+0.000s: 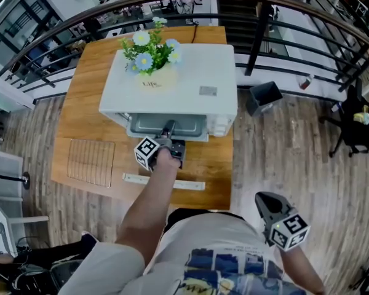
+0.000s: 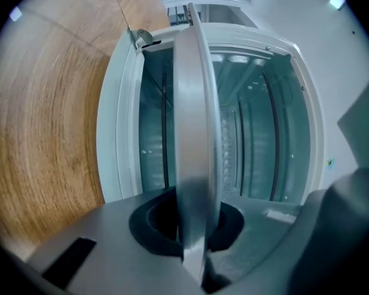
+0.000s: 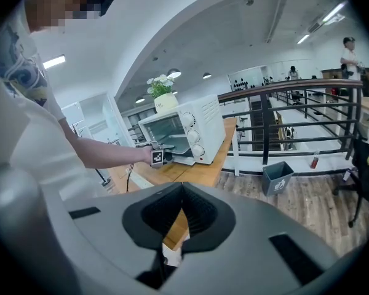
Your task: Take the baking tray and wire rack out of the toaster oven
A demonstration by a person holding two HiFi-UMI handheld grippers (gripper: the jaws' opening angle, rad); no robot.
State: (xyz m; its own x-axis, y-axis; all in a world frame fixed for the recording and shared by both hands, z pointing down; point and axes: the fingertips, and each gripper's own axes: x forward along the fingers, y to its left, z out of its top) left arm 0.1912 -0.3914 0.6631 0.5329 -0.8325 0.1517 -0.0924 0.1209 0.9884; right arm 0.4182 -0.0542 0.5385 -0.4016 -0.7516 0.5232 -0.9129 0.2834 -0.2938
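Observation:
A white toaster oven (image 1: 190, 78) stands on the wooden table (image 1: 86, 85), its door open toward me. The grey baking tray (image 1: 144, 125) sticks partway out of the oven mouth. My left gripper (image 1: 168, 129) is shut on the tray's front rim. In the left gripper view the tray (image 2: 194, 103) runs edge-on between the pads into the oven cavity (image 2: 258, 134). The wire rack (image 1: 91, 160) lies flat on the table, left of the oven. My right gripper (image 1: 264, 200) hangs low at the right, off the table, shut (image 3: 181, 211) on nothing.
A pot of flowers (image 1: 150, 57) sits on the oven's top. A long pale strip (image 1: 163, 182) lies near the table's front edge. A grey bin (image 1: 264, 97) stands on the floor to the right, with a dark railing (image 1: 295, 39) behind it and an office chair (image 1: 357, 125) beyond.

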